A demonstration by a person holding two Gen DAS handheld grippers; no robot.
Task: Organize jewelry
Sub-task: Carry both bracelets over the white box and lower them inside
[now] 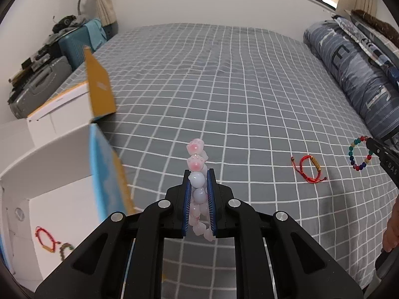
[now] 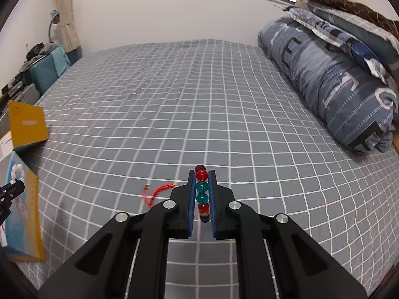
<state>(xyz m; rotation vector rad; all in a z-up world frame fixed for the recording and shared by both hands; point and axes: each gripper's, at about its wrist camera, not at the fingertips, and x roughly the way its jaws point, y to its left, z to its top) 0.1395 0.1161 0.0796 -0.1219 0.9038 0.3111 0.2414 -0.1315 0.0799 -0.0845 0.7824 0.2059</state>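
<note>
My left gripper (image 1: 198,174) is shut on a pink bead bracelet (image 1: 197,164) with paw-shaped beads, held above the bed; it also shows in the right wrist view (image 2: 17,172). My right gripper (image 2: 202,173) is shut on a multicoloured bead bracelet (image 2: 202,186), seen hanging from it in the left wrist view (image 1: 359,153). A red string bracelet (image 1: 309,168) with a gold tube lies on the grey checked sheet between the grippers, partly hidden in the right wrist view (image 2: 155,191). An open white box (image 1: 49,211) at the left holds a red string bracelet (image 1: 46,239) and a dark bead bracelet (image 1: 65,249).
The box's blue and yellow lid flap (image 1: 109,174) stands up beside my left gripper. A second open box with a yellow flap (image 1: 98,87) stands behind it. A rolled blue quilt (image 2: 331,84) lies along the bed's right side. Suitcases (image 1: 74,42) stand beyond the left edge.
</note>
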